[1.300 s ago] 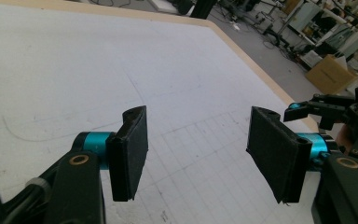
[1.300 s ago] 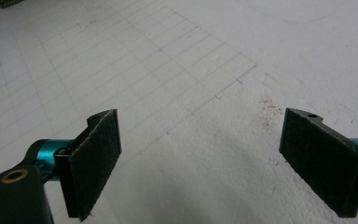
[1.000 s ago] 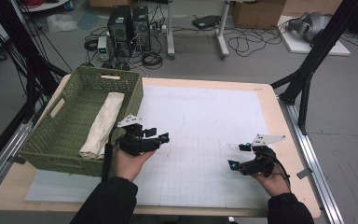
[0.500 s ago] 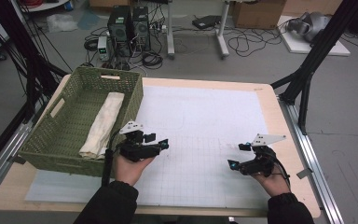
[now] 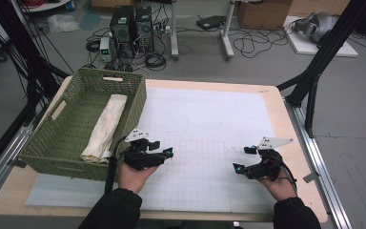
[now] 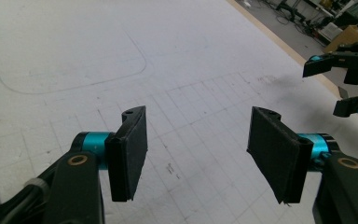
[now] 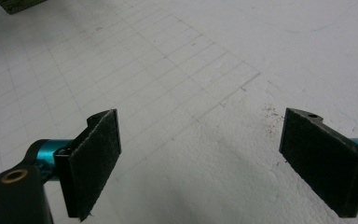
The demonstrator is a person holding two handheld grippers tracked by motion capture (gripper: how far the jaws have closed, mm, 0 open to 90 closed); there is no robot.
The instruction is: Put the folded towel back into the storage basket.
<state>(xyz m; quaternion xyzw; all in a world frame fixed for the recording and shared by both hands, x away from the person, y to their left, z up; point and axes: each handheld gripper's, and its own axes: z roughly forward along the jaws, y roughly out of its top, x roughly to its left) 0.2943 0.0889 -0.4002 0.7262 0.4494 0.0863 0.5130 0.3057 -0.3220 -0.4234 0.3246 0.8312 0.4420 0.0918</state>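
Note:
A green woven basket (image 5: 83, 119) stands at the table's left, with a rolled cream towel (image 5: 106, 126) lying inside it. My left gripper (image 5: 167, 152) hovers just right of the basket's near corner, over the white gridded mat (image 5: 205, 119). Its jaws stand open with nothing between them, and the pads (image 6: 130, 154) frame bare mat. My right gripper (image 5: 243, 160) is held low over the mat's near right part, also open and empty, its pads (image 7: 95, 158) well apart. In the left gripper view the right gripper (image 6: 349, 79) shows at the far right.
A corner of the basket (image 7: 16, 3) shows at the top left of the right gripper view. Black frame struts (image 5: 314, 71) rise past the table's right edge. Computers and cables (image 5: 133, 28) sit on the floor beyond the far edge.
The left hand has drifted a little toward the near edge of the table, its jaws still apart. The right hand has not moved.

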